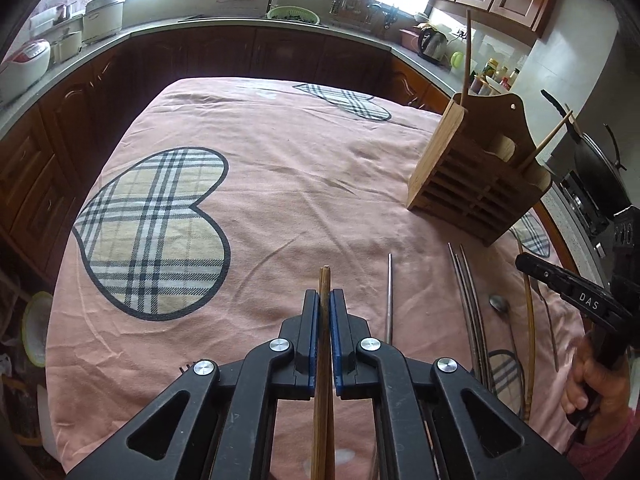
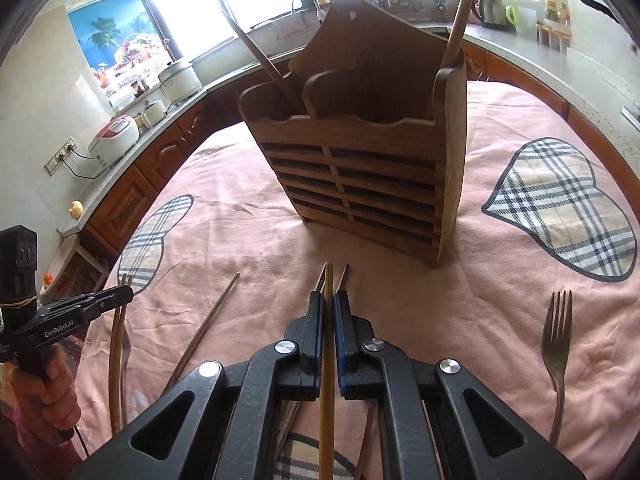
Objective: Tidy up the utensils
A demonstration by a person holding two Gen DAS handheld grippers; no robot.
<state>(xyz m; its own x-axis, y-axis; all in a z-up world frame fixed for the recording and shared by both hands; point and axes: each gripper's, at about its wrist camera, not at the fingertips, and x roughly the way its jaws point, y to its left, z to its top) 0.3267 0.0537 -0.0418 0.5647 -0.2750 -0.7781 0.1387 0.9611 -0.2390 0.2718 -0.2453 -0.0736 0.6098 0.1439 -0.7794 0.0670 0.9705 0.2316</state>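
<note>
— What have your tongs got?

— My left gripper (image 1: pixel 324 300) is clenched on a dark wooden chopstick (image 1: pixel 323 280), which runs straight between the blue pads and sticks out past the tips. My right gripper (image 2: pixel 328 304) is clamped on a lighter bamboo chopstick (image 2: pixel 329 280) the same way.

— And around them?

— Under my right gripper, metal chopsticks (image 2: pixel 343 276) lie on the pink cloth (image 2: pixel 248 216), with a fork (image 2: pixel 557 340) off to the right. A loose metal chopstick (image 1: pixel 389 296) and a spoon (image 1: pixel 499 304) lie between my two grippers.

— The holder?

— The wooden utensil holder (image 2: pixel 360 176) stands upright on the cloth just ahead of my right gripper, with a stick leaning in each end compartment.
</note>
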